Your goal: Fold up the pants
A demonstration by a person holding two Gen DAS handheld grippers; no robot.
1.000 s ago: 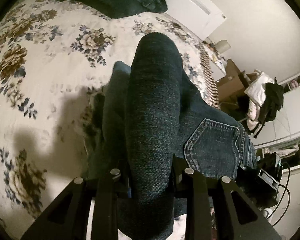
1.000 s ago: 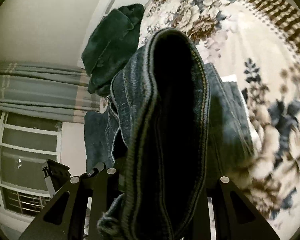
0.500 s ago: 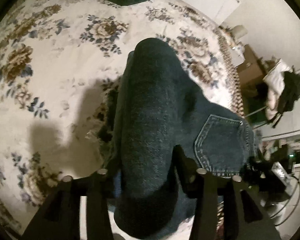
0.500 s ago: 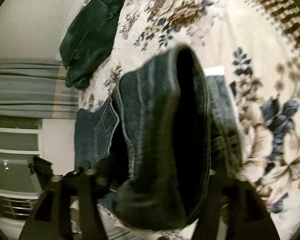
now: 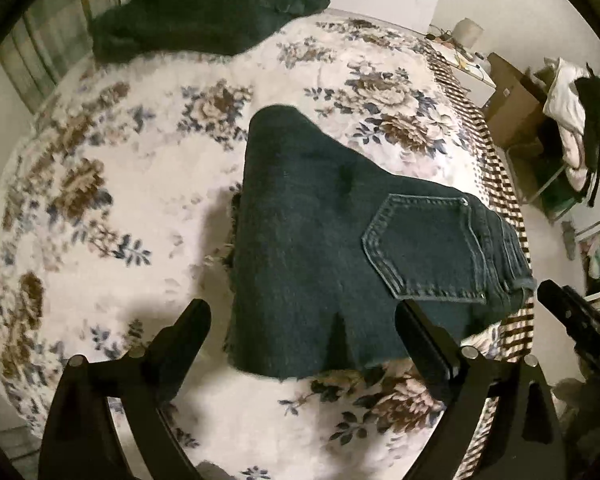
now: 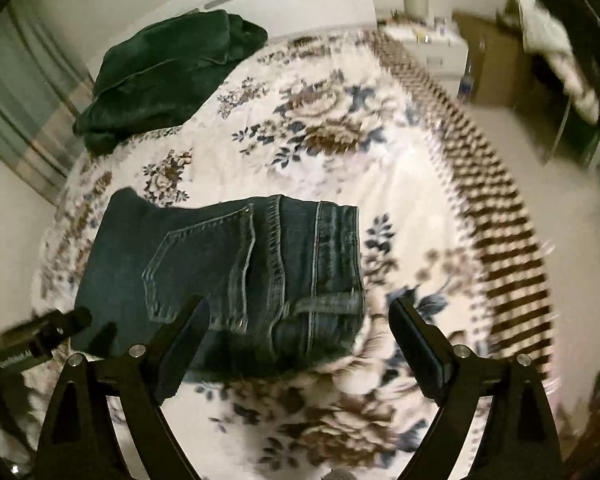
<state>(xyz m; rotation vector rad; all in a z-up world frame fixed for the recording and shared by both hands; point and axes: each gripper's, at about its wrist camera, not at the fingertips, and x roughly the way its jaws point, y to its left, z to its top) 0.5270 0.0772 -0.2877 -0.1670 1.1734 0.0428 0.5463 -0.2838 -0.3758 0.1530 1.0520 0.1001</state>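
Dark blue jeans [image 5: 324,248] lie folded in a compact stack on the floral bedspread [image 5: 120,208], back pocket [image 5: 424,248] facing up. In the right wrist view the same jeans [image 6: 236,276] show their waistband and belt loop toward the right. My left gripper [image 5: 302,318] hovers above the near edge of the stack, its jaws opening wide, with no cloth pinched between the pads. My right gripper [image 6: 298,314] hangs over the waistband end, jaws also opening, apart from the denim. The other gripper's body [image 6: 40,340] shows at the left edge of the right wrist view.
A dark green folded garment [image 5: 204,8] lies at the head of the bed, also visible as a green garment [image 6: 168,76]. The bedspread's striped border [image 5: 496,184] marks the bed's right edge. Beyond it stand a cardboard box [image 5: 516,100] and a rack with clothes [image 5: 580,108].
Both grippers let go of the denim folds and rose. The jeans dropped flat onto the bed as a folded stack. Both pairs of jaws spread wide.
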